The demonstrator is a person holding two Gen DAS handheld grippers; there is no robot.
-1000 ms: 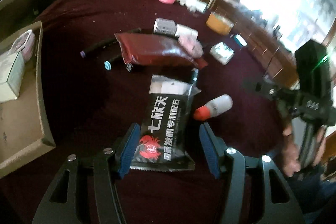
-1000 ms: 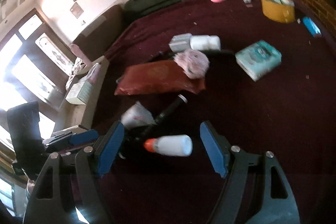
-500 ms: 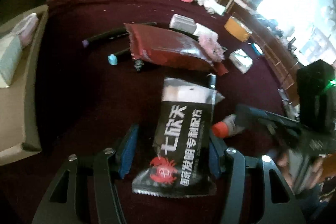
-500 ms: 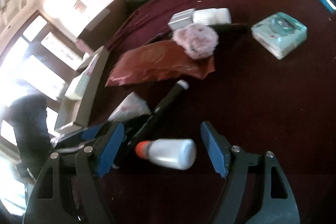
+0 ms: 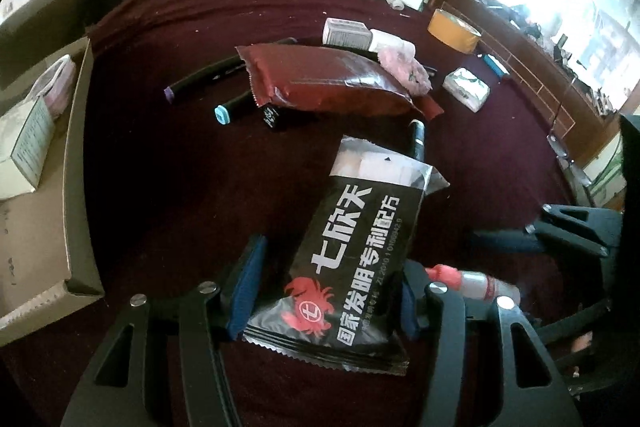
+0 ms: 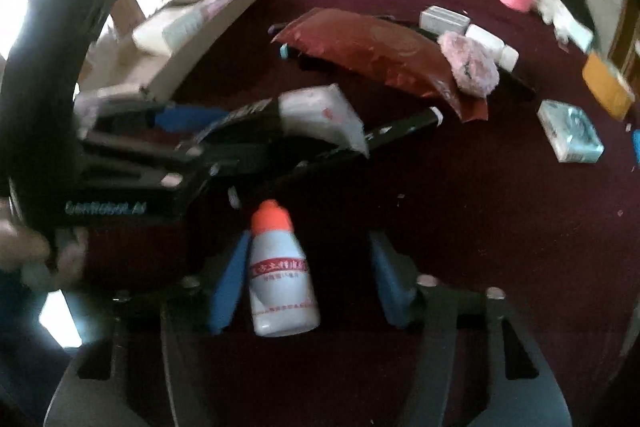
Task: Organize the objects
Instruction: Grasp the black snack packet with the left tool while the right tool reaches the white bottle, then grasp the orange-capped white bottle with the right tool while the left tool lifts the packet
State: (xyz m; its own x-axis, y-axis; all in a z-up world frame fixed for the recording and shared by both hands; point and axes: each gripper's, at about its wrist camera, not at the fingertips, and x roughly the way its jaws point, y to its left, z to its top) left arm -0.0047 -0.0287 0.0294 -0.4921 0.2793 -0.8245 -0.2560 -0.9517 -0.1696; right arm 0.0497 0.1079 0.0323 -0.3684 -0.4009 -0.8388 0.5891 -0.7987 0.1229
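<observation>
- Gripping the black sachet (image 5: 352,263) low at its edges, the left tongs (image 5: 324,291) hold a light, floppy, slick foil pack.
- Right tongs (image 6: 308,279) are closing around the small bottle (image 6: 280,275) on the table (image 6: 480,207), not yet pinching; it looks rigid, light and prone to rolling, so grip mid-body.

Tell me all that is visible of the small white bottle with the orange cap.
The white bottle looks like smooth plastic, with an orange-red screw cap and a printed red band across its label; the print is too blurred to read. It lies between the blue pads of the right gripper, cap pointing away from the camera. The left pad touches or nearly touches it; the other stands apart. The jaws are closing. Dark red cloth is behind it.
</observation>
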